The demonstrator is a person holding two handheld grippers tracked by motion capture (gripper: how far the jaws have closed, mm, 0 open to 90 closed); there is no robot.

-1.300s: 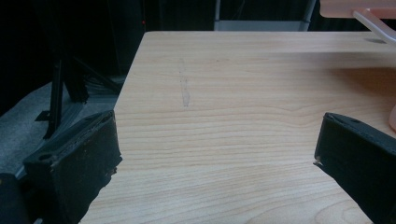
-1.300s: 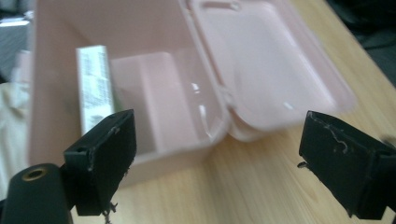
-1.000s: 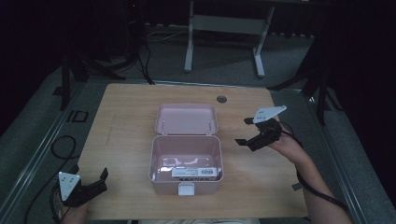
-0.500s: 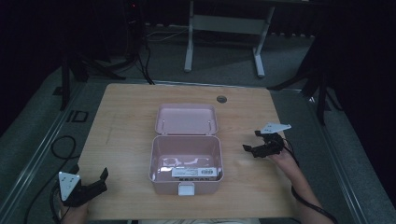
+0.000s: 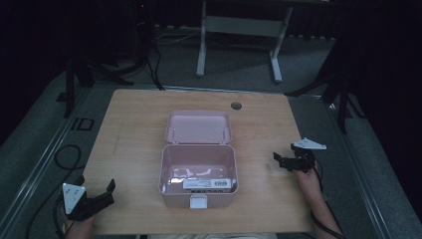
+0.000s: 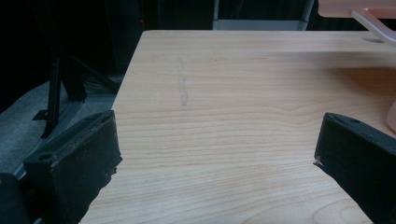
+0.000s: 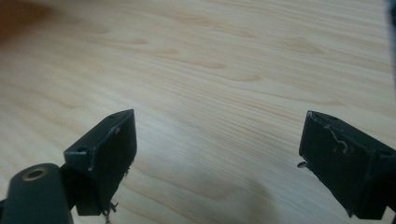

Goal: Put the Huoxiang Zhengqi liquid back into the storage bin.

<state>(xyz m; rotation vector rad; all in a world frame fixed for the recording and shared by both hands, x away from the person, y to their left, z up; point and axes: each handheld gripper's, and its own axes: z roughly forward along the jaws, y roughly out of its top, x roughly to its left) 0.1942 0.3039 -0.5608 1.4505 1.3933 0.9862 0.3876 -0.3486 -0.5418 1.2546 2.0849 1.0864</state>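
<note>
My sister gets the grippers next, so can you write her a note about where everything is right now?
Left gripper: open, holding nothing, low at the table's near left corner.
Right gripper: open, holding nothing, over bare wood right of the pink box.
The box sits mid-table with its lid laid back open; a labelled item lies inside.
Done: the box is open.
Left: probably taking the item out or closing the lid.

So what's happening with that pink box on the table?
A person holds a gripper in each hand at a wooden table. The pink box sits in the middle with its lid open and a white labelled thing inside. The right gripper is low over the table to the right of the box, jaws open and empty. The left gripper waits near the table's front left corner, also open and holding nothing.
</note>
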